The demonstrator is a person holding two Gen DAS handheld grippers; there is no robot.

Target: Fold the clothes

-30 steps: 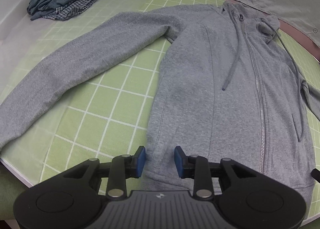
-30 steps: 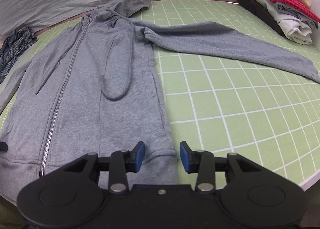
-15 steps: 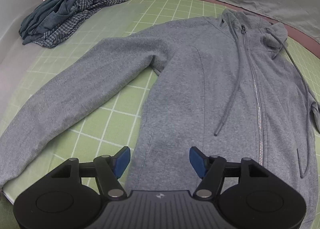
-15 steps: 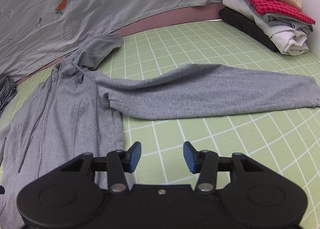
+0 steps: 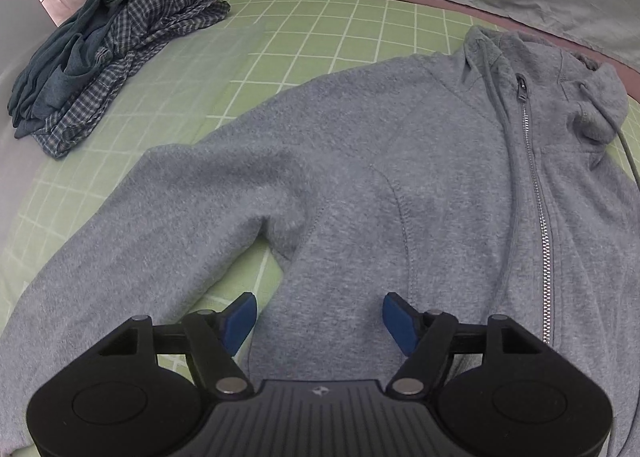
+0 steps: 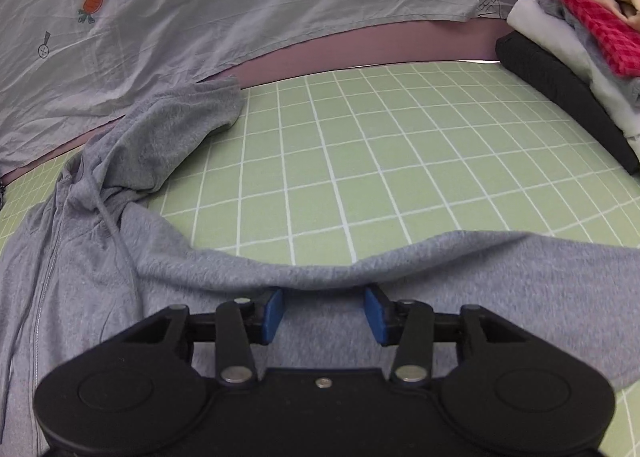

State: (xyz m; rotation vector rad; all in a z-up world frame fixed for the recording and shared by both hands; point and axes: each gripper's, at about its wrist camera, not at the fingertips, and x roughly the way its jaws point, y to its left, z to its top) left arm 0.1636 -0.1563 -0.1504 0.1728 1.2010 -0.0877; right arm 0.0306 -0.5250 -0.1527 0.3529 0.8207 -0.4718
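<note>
A: Where's the hoodie (image 5: 420,185)?

B: Spread flat, zipped, on the green grid mat (image 5: 304,29), directly under and ahead of the left gripper (image 5: 319,319). Its jaws are opening wide over the side seam below the armpit, nothing pinched.

A: And the right gripper (image 6: 323,311)?

B: Half open above the outstretched sleeve (image 6: 400,265), which crosses just ahead of its fingertips. It may be brushing the cloth; hard to tell. I'd guess both are lining up to fold the sleeves inward.
</note>
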